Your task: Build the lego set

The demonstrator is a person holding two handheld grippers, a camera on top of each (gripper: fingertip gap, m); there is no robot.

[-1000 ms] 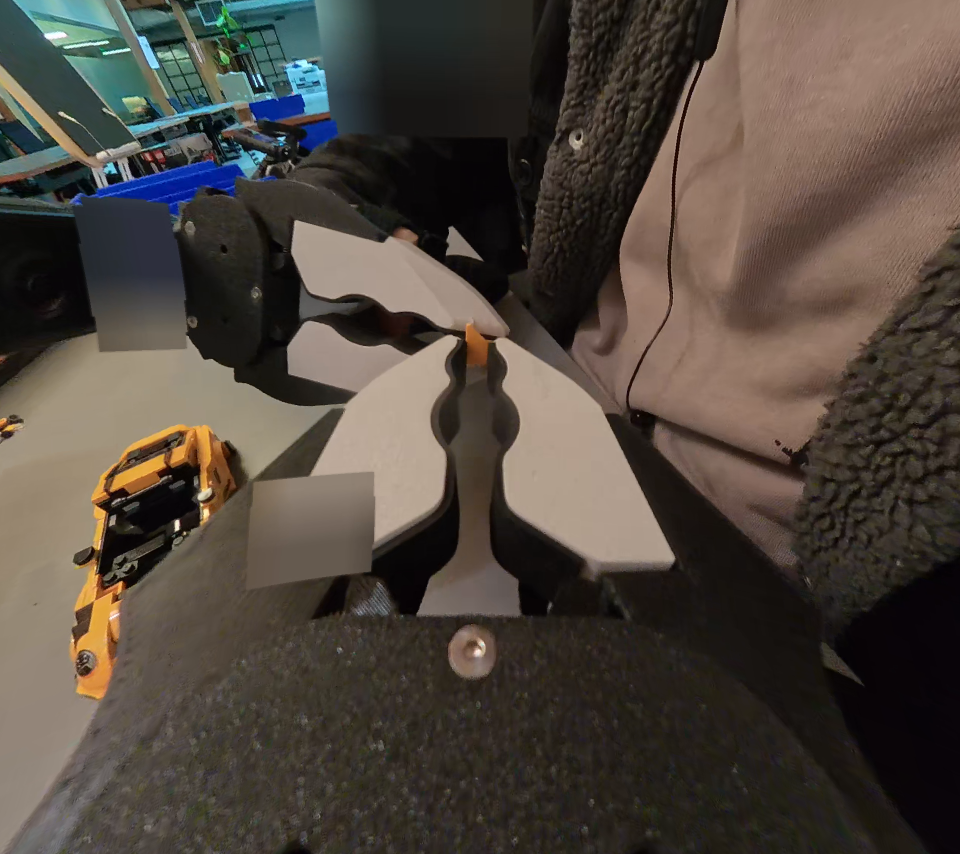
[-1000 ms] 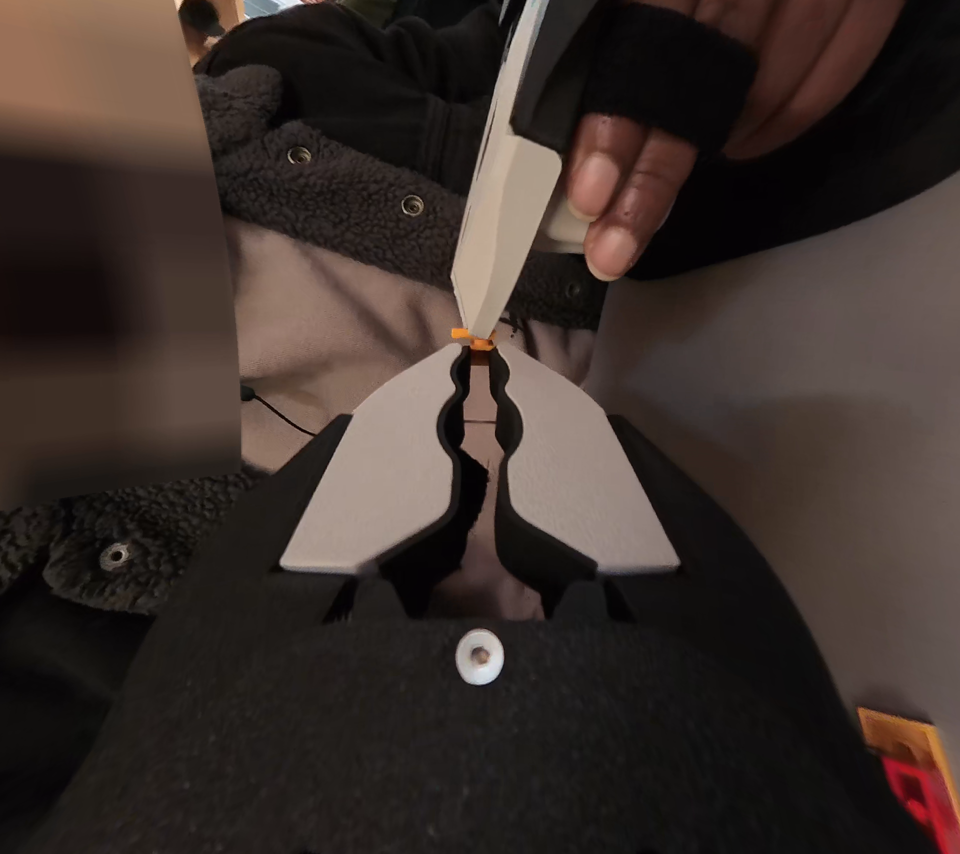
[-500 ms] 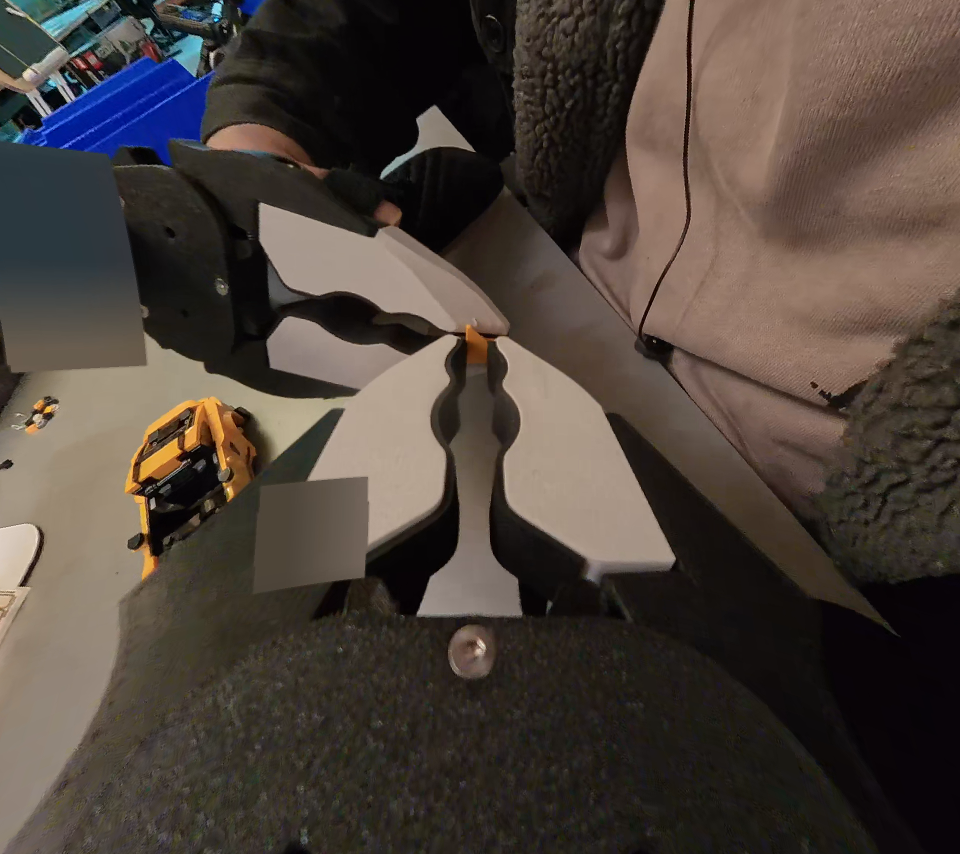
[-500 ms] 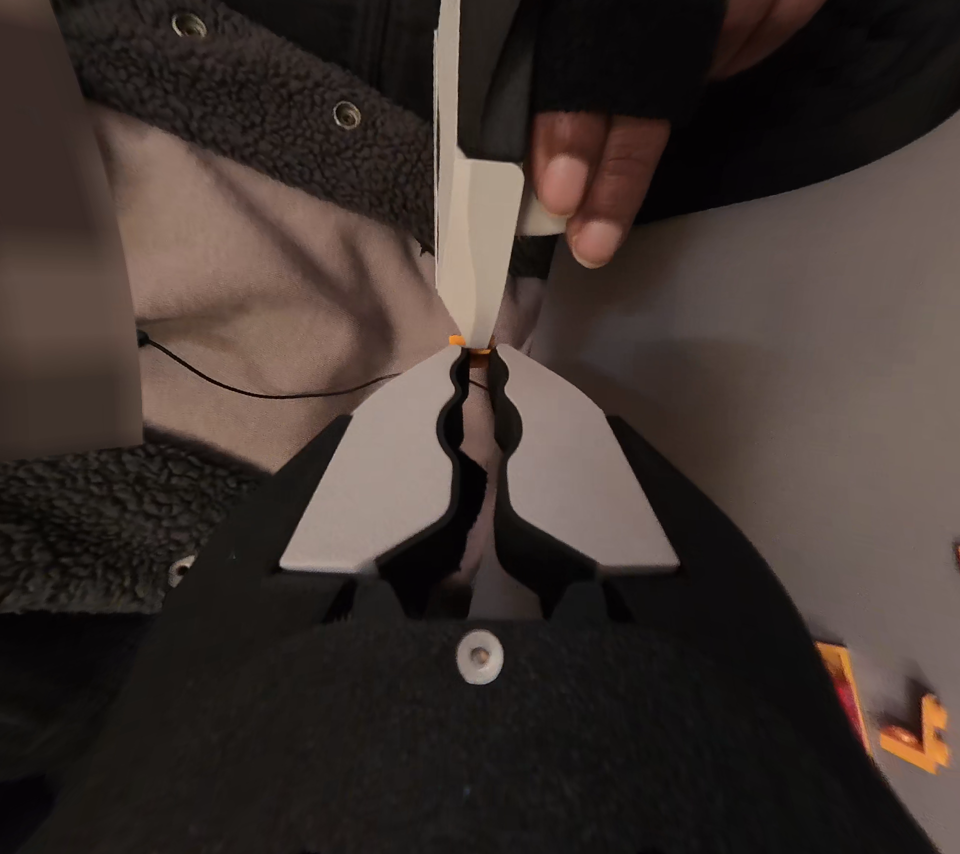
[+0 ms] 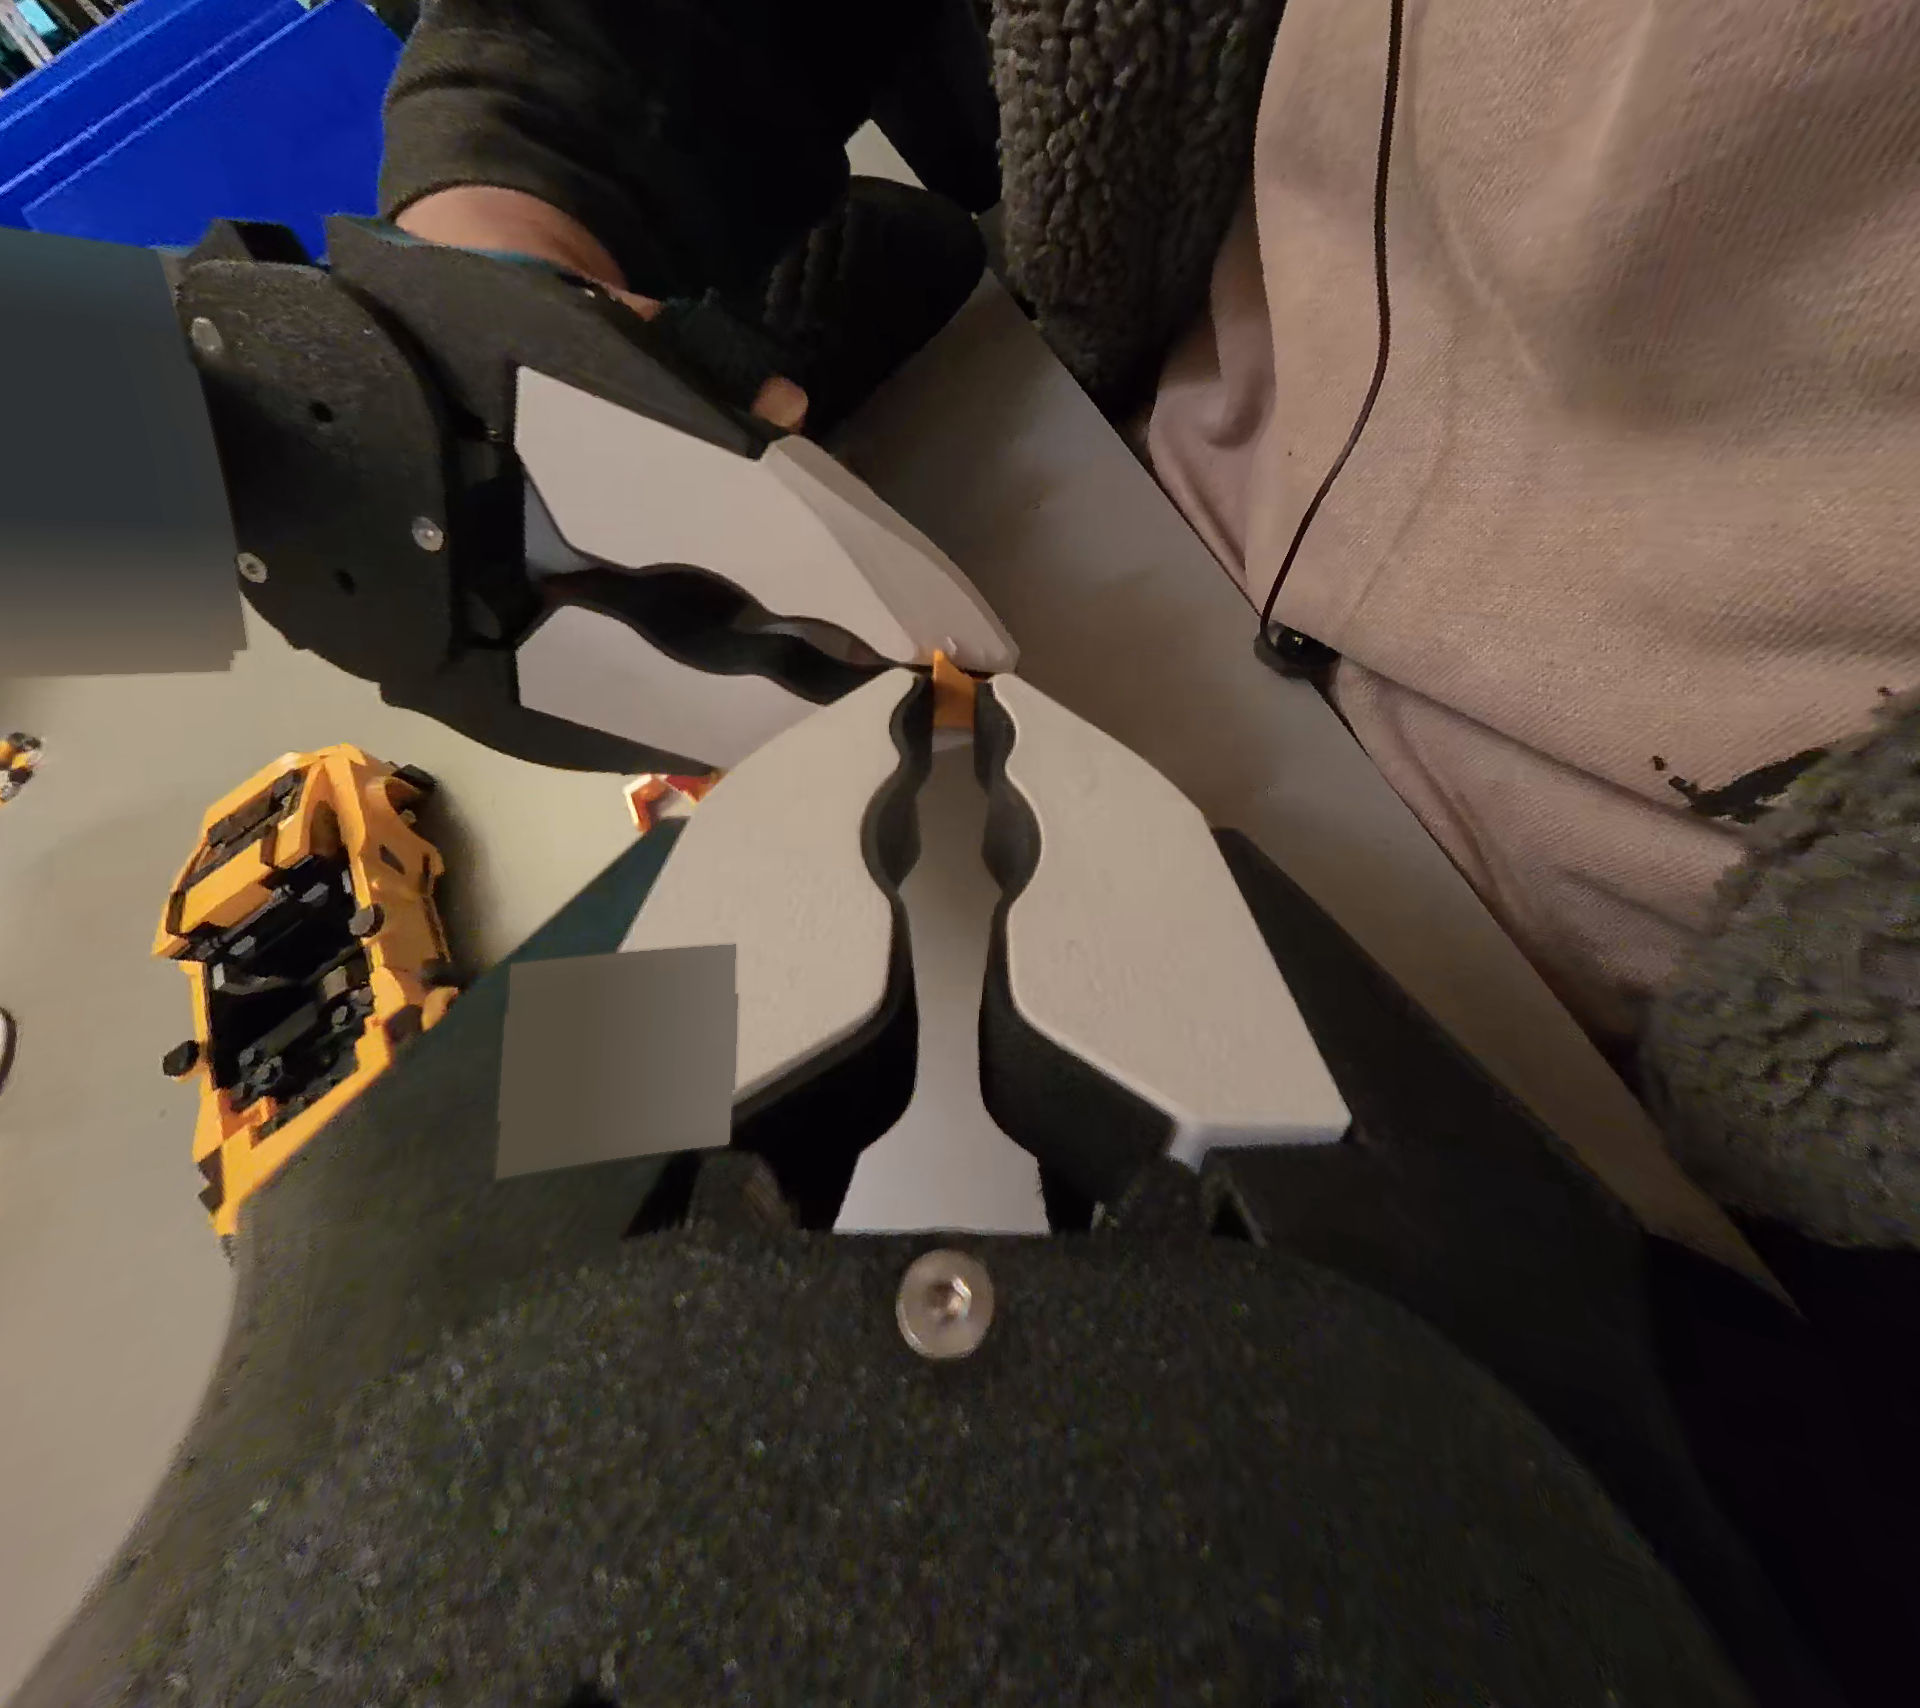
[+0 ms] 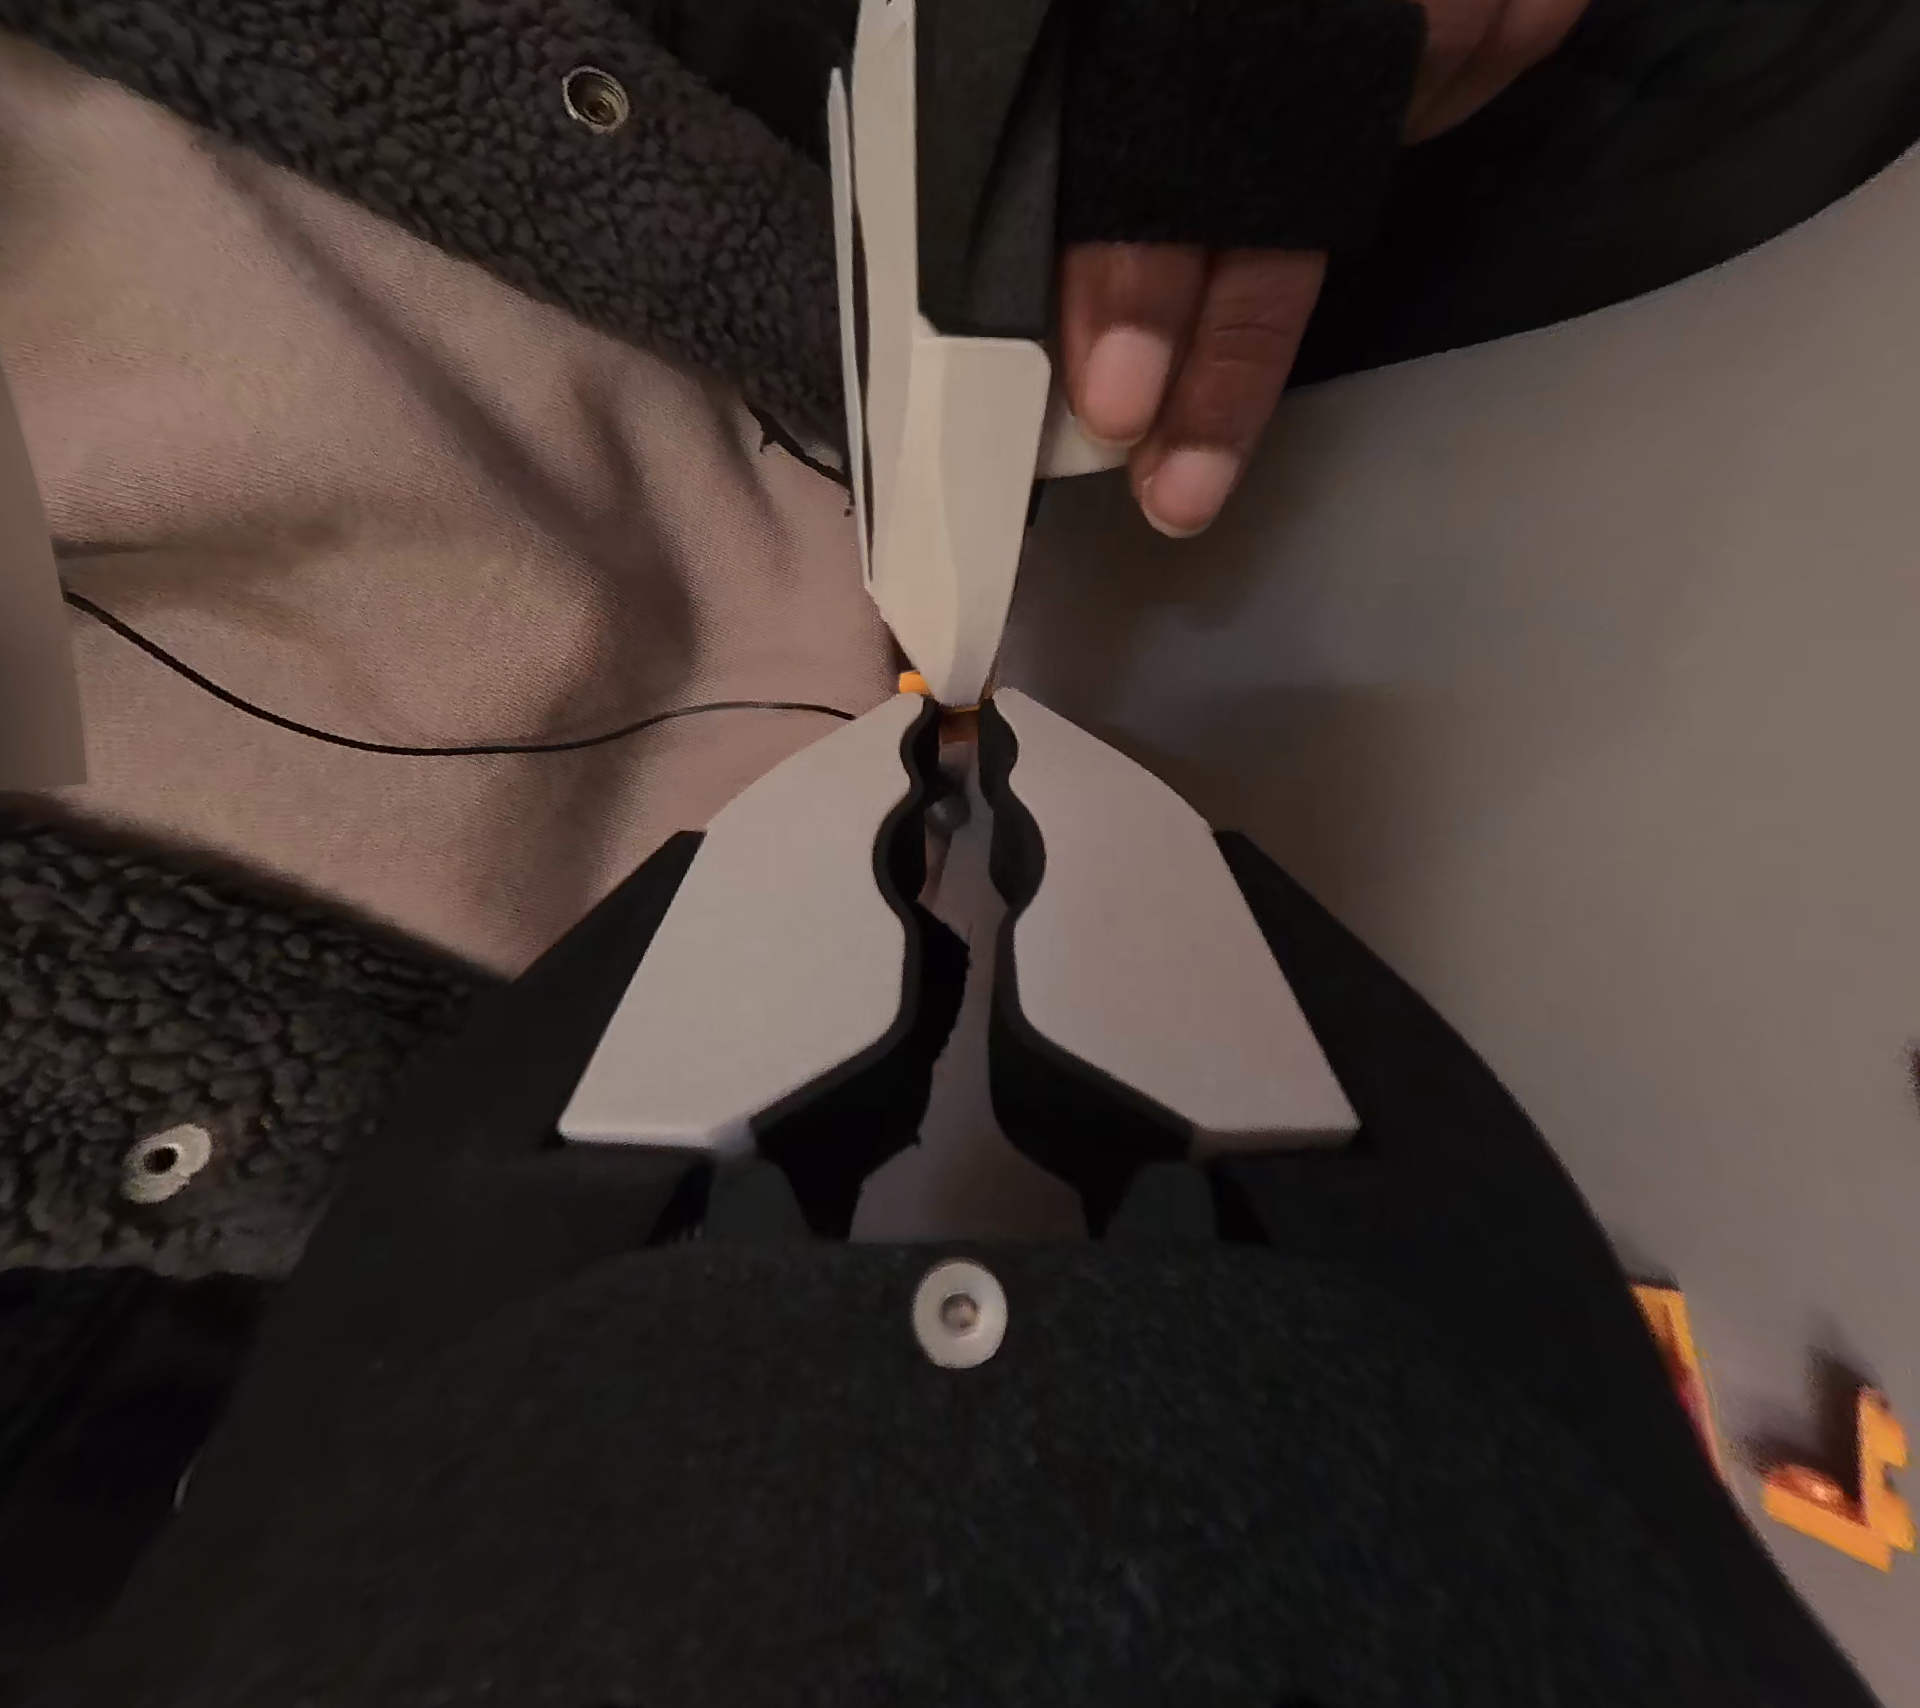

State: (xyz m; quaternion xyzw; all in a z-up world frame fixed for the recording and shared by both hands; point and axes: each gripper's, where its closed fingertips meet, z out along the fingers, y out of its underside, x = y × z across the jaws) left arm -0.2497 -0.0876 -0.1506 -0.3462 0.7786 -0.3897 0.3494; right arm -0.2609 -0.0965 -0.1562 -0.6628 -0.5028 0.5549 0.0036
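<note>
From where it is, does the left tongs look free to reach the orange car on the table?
Probably not yet: the left tongs are shut on a small orange piece that the right tongs also pinch. The orange car itself sits unobstructed.

The two grippers met tip to tip over the near edge of the grey table [image 5: 1122, 578], the left gripper [image 5: 954, 702] and the right gripper [image 6: 956, 723] both pinched onto one small orange piece [image 5: 952, 684], so nothing could pass between them. Just behind that meeting point the person's fleece jacket [image 6: 436, 100] and pale shirt [image 5: 1610, 308] closed off the near side. Out on the tabletop the orange lego car [image 5: 301, 931] stood beside the left gripper, loose orange pieces [image 6: 1839, 1492] lay by the right, and bare grey surface lay open around them.
</note>
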